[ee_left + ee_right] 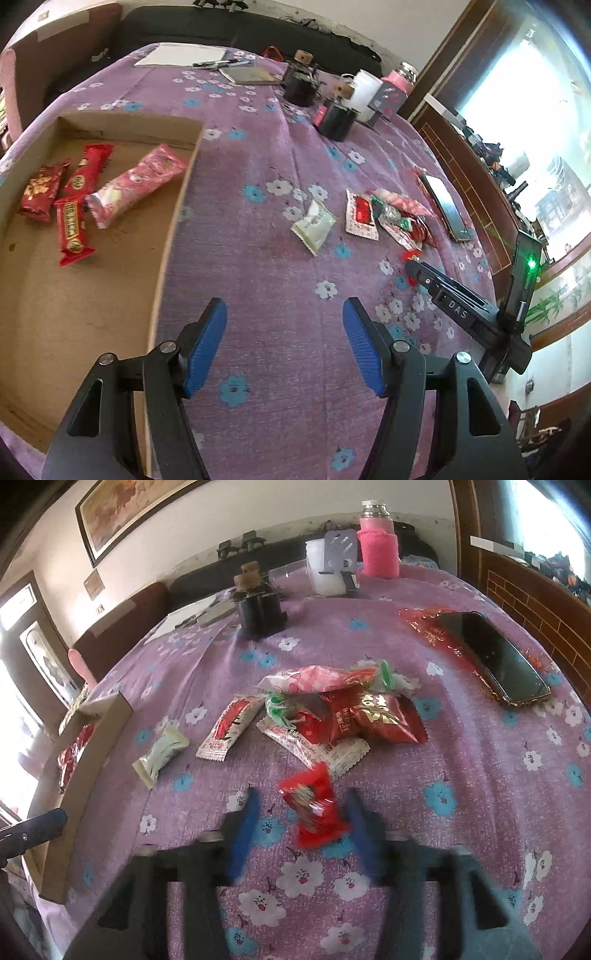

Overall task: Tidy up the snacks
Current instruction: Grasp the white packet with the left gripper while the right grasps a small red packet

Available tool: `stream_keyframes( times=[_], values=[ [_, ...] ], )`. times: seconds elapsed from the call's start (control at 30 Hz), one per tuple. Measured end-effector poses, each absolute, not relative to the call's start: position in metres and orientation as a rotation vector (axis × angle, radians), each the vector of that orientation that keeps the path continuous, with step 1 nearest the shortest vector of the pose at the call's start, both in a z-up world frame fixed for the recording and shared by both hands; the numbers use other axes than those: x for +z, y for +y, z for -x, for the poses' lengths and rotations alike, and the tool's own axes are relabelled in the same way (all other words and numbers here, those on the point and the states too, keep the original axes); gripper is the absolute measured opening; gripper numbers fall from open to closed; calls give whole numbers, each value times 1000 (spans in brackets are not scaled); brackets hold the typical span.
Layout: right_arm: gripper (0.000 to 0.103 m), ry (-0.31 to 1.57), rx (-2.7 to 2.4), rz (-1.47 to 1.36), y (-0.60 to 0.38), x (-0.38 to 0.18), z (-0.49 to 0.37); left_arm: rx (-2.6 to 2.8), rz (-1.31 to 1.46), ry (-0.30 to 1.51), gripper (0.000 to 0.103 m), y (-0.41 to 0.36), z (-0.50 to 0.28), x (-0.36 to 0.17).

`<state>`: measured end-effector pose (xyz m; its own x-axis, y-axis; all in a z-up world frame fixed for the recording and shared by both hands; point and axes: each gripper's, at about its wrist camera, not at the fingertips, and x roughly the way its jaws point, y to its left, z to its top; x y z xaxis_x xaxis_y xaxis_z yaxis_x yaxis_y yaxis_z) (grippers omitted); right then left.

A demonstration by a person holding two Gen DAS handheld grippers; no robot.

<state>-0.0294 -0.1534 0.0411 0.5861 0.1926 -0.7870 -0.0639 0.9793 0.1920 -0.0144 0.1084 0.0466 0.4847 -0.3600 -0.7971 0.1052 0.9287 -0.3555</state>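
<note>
A shallow cardboard box lies at the left and holds three red snack packs and a pink one. My left gripper is open and empty over the cloth beside the box. A pile of loose snacks lies in the middle of the table, with a pale green pack and a white-red sachet to its left. My right gripper is open, its fingers on either side of a small red pack; the view is blurred. It also shows in the left wrist view.
A phone lies on a red wrapper at the right. Black jars, a white cup and a pink bottle stand at the back. Paper and a pen lie at the far end. The box edge is at the left.
</note>
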Motion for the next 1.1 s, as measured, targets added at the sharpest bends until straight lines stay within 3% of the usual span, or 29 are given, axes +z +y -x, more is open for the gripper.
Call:
stream_keyframes(
  times=[0.63,1.07,1.1],
  values=[
    [24,944,190,-277,-175,40,29,-231,291,1103,64,80,-76,28],
    [25,950,210,-311,-180,40,27,-250,-134,1021,64,16,-77,11],
    [25,950,210,-311,-180,40,28,-246,-167,998,55,12,-72,13]
  ],
)
